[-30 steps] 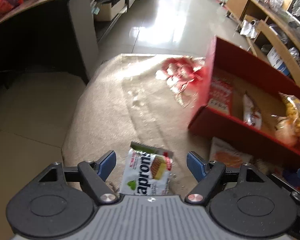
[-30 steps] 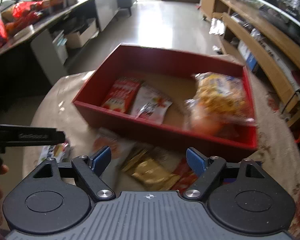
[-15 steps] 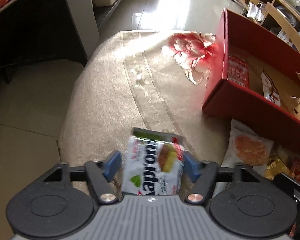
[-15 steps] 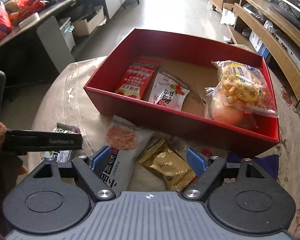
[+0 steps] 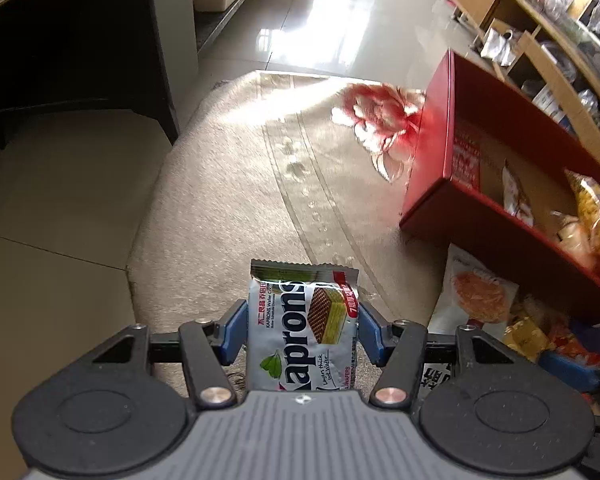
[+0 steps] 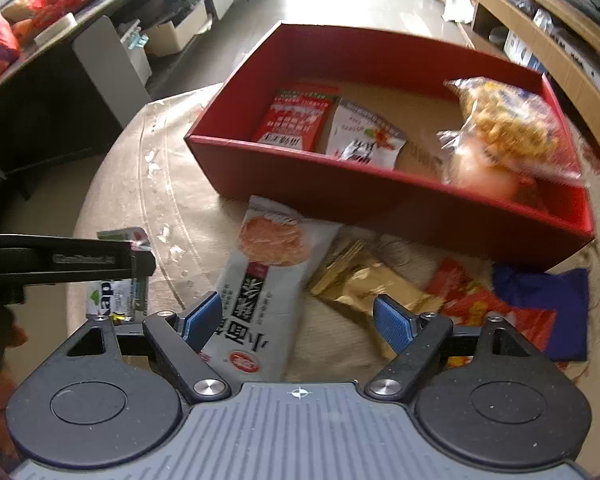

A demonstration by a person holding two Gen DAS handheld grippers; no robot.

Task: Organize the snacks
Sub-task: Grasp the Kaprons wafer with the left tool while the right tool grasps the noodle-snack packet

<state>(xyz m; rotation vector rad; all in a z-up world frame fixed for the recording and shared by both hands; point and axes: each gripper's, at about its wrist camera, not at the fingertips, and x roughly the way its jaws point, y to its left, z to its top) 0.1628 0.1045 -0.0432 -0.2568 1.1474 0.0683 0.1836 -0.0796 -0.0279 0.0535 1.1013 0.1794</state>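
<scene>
The left gripper [image 5: 302, 330] is clamped on the Kaprons wafer pack [image 5: 303, 328], blue pads against both sides, pack upright above the tablecloth [image 5: 228, 184], well to the left of the red box [image 6: 380, 196]. The right gripper [image 6: 298, 320] hangs w/ jaws apart, gripping nothing, over the long white packet [image 6: 260, 280] just in front of the box. Risks, judged from here: the foil wrapper is slick and held low, so it could slide or twist out on the way to the box. It could also clip the box's near wall and drop among the gold packet [image 6: 364, 284] & red packet [image 6: 480, 304] in front of the box.
</scene>
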